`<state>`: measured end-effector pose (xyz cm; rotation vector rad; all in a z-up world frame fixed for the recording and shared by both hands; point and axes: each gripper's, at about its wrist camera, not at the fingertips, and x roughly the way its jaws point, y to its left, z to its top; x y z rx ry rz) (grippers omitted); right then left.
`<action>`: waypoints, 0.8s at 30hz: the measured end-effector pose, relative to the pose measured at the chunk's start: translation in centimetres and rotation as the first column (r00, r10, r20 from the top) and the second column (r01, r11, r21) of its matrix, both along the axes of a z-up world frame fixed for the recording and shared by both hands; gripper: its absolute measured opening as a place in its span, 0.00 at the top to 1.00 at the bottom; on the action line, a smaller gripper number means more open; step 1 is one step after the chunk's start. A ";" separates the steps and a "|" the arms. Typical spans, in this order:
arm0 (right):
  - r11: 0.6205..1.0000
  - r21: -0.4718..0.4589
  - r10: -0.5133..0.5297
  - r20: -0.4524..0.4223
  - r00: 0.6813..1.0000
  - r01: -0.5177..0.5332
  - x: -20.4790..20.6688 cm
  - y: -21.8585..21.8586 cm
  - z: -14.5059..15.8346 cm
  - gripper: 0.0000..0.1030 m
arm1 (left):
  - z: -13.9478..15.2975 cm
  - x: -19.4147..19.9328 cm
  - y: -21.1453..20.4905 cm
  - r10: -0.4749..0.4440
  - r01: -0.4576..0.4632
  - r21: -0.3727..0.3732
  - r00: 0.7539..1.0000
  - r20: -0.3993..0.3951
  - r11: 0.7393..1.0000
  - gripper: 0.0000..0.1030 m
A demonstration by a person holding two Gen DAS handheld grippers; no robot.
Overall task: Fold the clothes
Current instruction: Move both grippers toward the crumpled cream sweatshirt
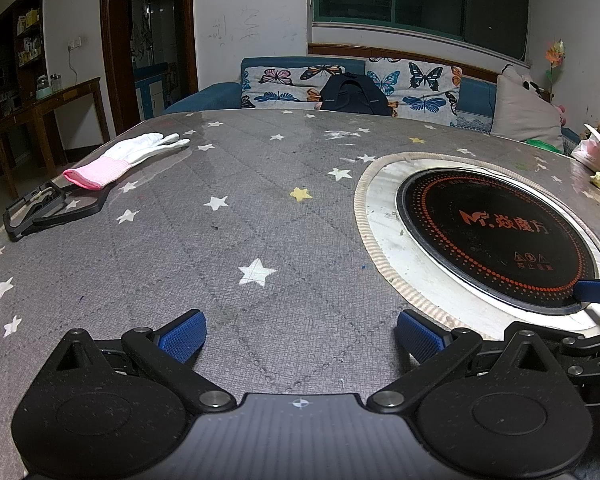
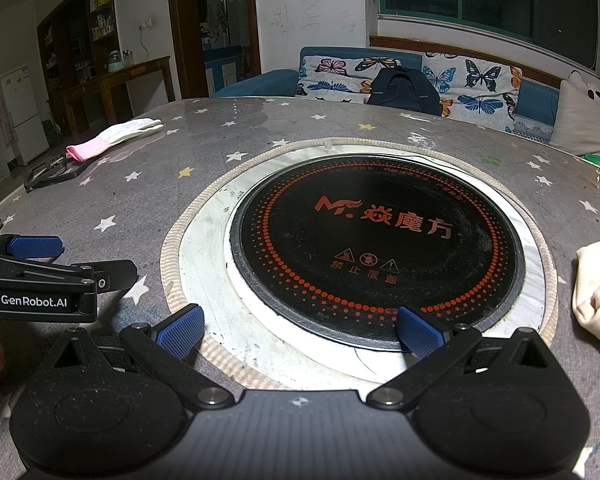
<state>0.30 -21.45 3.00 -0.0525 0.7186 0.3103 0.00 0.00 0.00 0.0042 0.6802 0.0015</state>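
Grey star-printed cloth covers the bench (image 1: pixel 228 240), and no garment is laid out on it yet. The left gripper (image 1: pixel 300 338) is held spread wide above bare cloth, nothing between its blue pads (image 1: pixel 182 336). The right gripper (image 2: pixel 300 332) is likewise released and empty, poised over the near rim of the round black induction plate (image 2: pixel 376 248) set into the bench. The only likely clothing is a cream fabric bundle (image 2: pixel 598 296) lying on the bench just right of the plate's pale surround; it is crumpled and cut off by the frame edge, so its type cannot be told. The step in hand is judged to be fetching it. The right gripper is better placed for this; an outer fold should be pinched low and firmly, and the bundle then drawn leftward onto flat cloth before any spreading is attempted. Dragging across the plate's raised woven border (image 2: pixel 172 248) could snag the fabric, so it should be lifted over. Open room is widest ahead of the left gripper. A white glove with pink cuff (image 1: pixel 128 158) and a black frame-like tool (image 1: pixel 48 208) occupy the far left, near the bench edge, well apart from the working area. Small clutter (image 1: pixel 596 156) sits at the far right edge.
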 end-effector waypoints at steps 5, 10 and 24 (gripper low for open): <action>1.000 -0.001 0.000 0.000 1.000 0.000 0.0 0.0 0.0 0.00 | 0.0 0.0 0.0 0.000 0.000 0.000 1.000 0.000 1.000 0.00; 1.000 -0.002 0.000 0.000 1.000 0.000 0.0 0.0 0.0 0.00 | 0.0 0.0 0.0 0.000 0.000 0.000 1.000 0.000 1.000 0.00; 1.000 -0.001 0.000 -0.002 1.000 0.000 0.1 0.0 0.0 0.00 | 0.0 0.0 -0.1 0.000 0.000 0.004 1.000 0.000 1.000 0.00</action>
